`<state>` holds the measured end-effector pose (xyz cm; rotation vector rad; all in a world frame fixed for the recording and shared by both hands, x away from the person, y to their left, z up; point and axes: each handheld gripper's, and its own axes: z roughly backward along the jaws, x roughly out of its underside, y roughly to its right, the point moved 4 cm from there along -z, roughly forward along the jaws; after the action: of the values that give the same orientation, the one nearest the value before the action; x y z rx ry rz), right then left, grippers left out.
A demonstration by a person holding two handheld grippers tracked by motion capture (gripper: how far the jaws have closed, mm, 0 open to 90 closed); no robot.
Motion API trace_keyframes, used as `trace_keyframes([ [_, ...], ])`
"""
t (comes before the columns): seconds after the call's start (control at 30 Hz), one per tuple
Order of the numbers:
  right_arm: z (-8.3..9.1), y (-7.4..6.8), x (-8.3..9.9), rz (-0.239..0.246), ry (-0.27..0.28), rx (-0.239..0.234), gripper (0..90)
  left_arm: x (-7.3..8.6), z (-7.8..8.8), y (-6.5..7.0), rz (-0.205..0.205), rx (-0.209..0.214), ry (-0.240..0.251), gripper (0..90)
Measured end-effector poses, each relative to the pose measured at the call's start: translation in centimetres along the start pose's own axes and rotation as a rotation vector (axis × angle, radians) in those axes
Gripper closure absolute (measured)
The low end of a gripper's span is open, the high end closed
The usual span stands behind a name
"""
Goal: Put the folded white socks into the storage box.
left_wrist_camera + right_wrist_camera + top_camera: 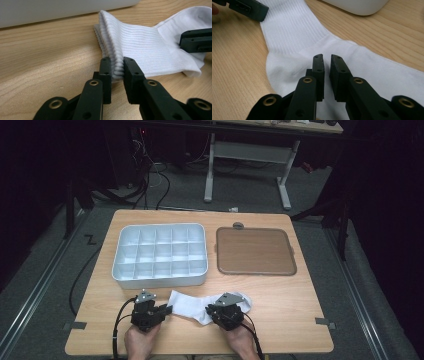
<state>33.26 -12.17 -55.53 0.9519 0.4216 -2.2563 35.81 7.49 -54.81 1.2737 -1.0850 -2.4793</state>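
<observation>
A white sock lies flat on the wooden table near the front edge, between my two grippers. My left gripper is at the sock's left end. In the left gripper view its jaws pinch the ribbed cuff edge of the sock. My right gripper sits on the sock's right part. In the right gripper view its jaws stand almost together on the smooth heel area of the sock, with the fabric creased beside them. Each gripper view shows the other gripper's black jaw tip farther off.
A white tray with several compartments stands just behind the sock. To its right lies a flat brown tray. A small grey round piece sits at the table's back edge. Table legs and cables lie beyond the table.
</observation>
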Motion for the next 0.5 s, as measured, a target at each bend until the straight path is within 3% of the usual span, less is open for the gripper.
trace_keyframes([
  [0.33,0.04,0.02,0.23,0.003,0.001,0.005,82.4,-0.18,0.14,-0.01,0.016,0.024,-0.013,82.1],
  [0.5,0.06,-0.01,0.36,0.002,0.005,0.006,82.4,-0.53,0.53,0.15,0.045,0.051,-0.022,82.8],
])
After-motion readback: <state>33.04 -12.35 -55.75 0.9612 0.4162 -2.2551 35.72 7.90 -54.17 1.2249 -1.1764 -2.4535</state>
